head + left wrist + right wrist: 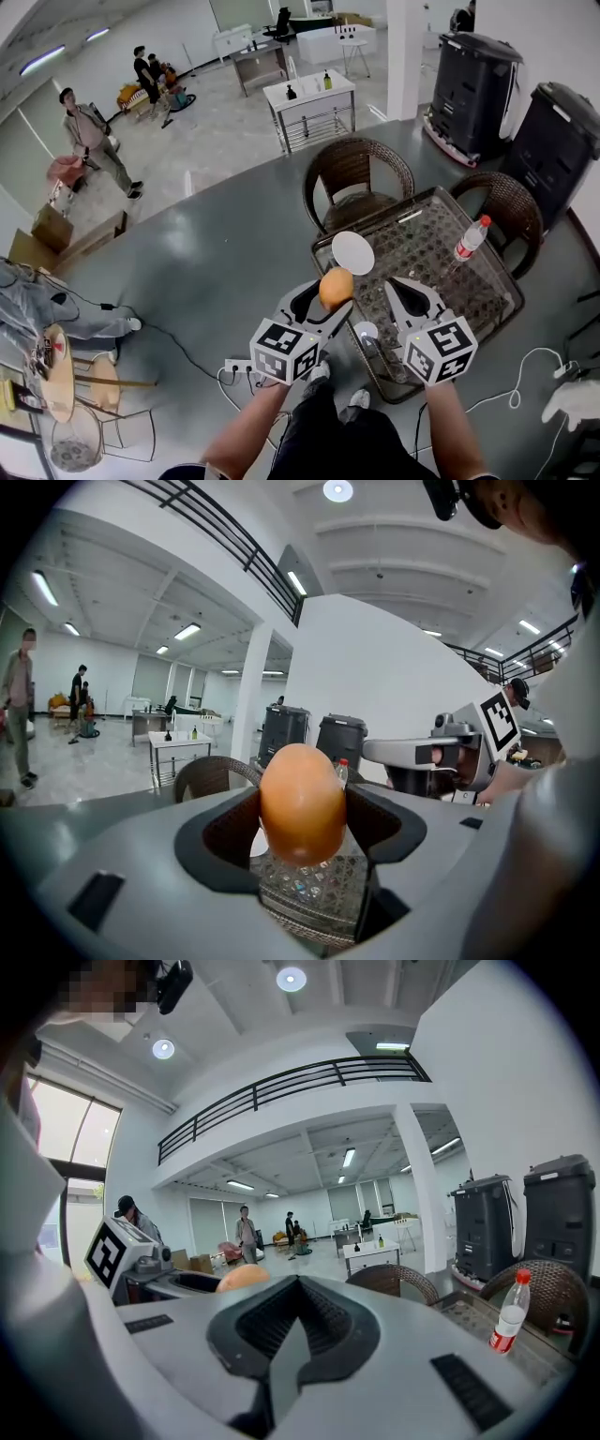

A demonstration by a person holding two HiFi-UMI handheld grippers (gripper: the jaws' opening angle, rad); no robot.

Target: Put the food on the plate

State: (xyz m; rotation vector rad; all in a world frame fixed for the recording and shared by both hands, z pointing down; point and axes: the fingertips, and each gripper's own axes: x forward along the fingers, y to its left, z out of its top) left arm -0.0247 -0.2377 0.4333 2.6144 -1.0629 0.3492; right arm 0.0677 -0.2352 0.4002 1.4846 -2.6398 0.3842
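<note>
An orange, egg-shaped food item [336, 287] is held above the near edge of the glass-topped wicker table [487, 309]. My left gripper [328, 300] is shut on it. In the left gripper view the food [302, 803] fills the gap between the dark pads of my left gripper [302, 832]. A round white plate [353, 252] lies on the table just beyond the food. To the right, my right gripper [405, 292] is shut with nothing in it. Its own view shows my right gripper [298, 1309] with its jaws closed together and the food [242, 1277] off to the left.
A water bottle with a red cap [467, 240] stands on the table's right side and shows as the bottle [511, 1321] in the right gripper view. Two wicker chairs [356, 178] stand behind the table. A small white round object [366, 330] lies near the table's front edge. People stand far off on the left.
</note>
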